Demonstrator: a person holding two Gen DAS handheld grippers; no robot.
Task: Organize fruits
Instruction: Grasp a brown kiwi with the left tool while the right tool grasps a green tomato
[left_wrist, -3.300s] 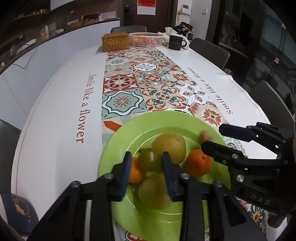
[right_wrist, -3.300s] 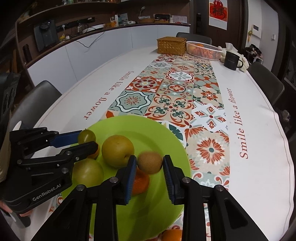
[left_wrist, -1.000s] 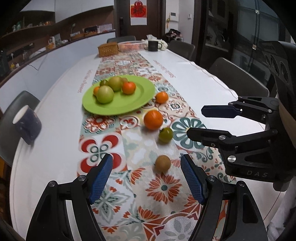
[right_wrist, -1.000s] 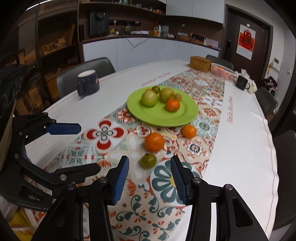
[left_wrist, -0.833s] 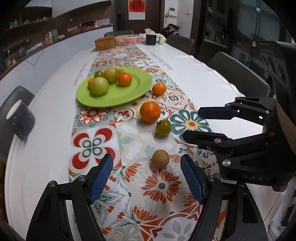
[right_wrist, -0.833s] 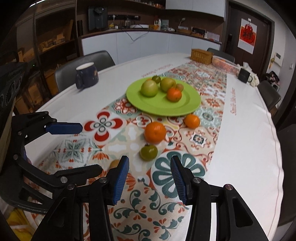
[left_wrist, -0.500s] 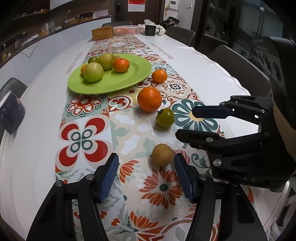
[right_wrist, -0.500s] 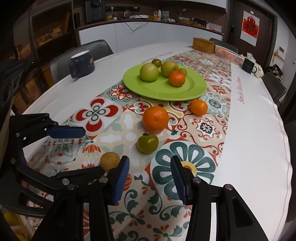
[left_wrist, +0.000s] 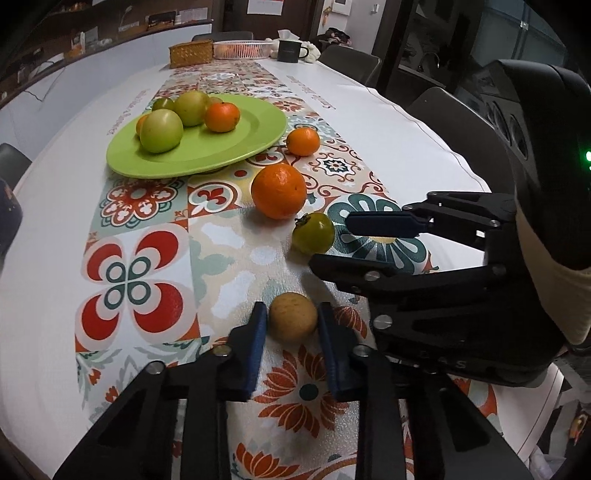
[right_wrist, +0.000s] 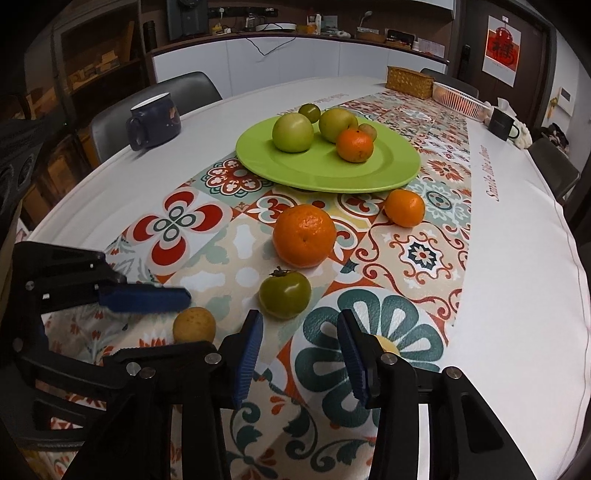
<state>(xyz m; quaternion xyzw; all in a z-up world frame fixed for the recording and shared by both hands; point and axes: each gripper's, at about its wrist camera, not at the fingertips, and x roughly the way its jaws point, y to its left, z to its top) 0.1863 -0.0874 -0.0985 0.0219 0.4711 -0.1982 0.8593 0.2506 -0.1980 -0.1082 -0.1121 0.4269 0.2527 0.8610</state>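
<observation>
A small brown fruit (left_wrist: 293, 319) lies on the patterned runner, and my left gripper (left_wrist: 291, 321) is shut on it, a blue pad against each side. The right wrist view shows that same fruit (right_wrist: 194, 325) held in the left gripper (right_wrist: 201, 319). A green tomato-like fruit (right_wrist: 284, 293) sits just ahead of my right gripper (right_wrist: 298, 321). Its jaws are closing, with only the fruit's near edge at their tips and no pad touching. Beyond lie a big orange (right_wrist: 304, 235), a small orange (right_wrist: 404, 208) and the green plate (right_wrist: 332, 177) bearing several fruits.
A dark blue mug (right_wrist: 153, 120) stands at the table's left side. A wicker box (right_wrist: 409, 82), a white basket (right_wrist: 461, 100) and a black mug (right_wrist: 501, 125) sit at the far end. Chairs ring the table, whose white right edge is close.
Both grippers came down and closer to the loose fruits. The left jaws went from wide apart to shut on the brown fruit. The right jaws narrowed a little.
</observation>
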